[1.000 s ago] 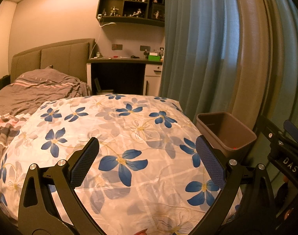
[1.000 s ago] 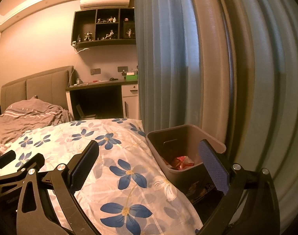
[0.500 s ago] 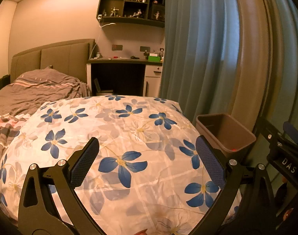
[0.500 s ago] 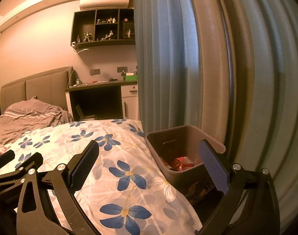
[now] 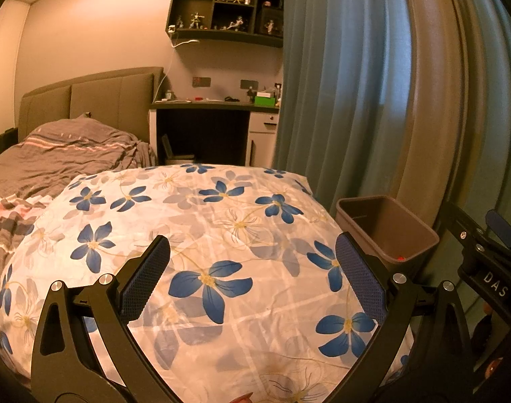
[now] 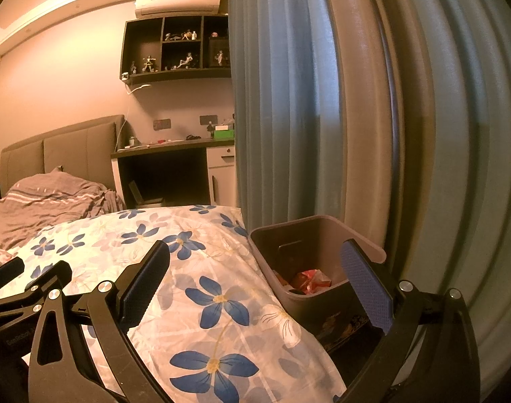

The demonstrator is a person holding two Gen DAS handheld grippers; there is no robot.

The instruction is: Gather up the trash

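A brown trash bin [image 6: 302,238] stands on the floor between the bed and the curtain; red and white wrappers [image 6: 310,278] lie inside it. The bin also shows in the left wrist view [image 5: 386,225], with a speck of red at its bottom. My left gripper [image 5: 252,278] is open and empty above a white quilt with blue flowers [image 5: 201,235]. My right gripper [image 6: 255,282] is open and empty, hovering over the quilt's edge [image 6: 215,302] with its right finger in front of the bin. No loose trash shows on the quilt.
A blue and beige curtain [image 6: 322,100] hangs right behind the bin. A grey blanket [image 5: 64,154] and headboard [image 5: 87,100] lie at the far left. A desk [image 5: 215,107] and a wall shelf with figurines [image 5: 225,10] stand at the back.
Both grippers have drifted back slightly from the bin; the bin sits a little lower and smaller in both views. The jaws have stayed open.
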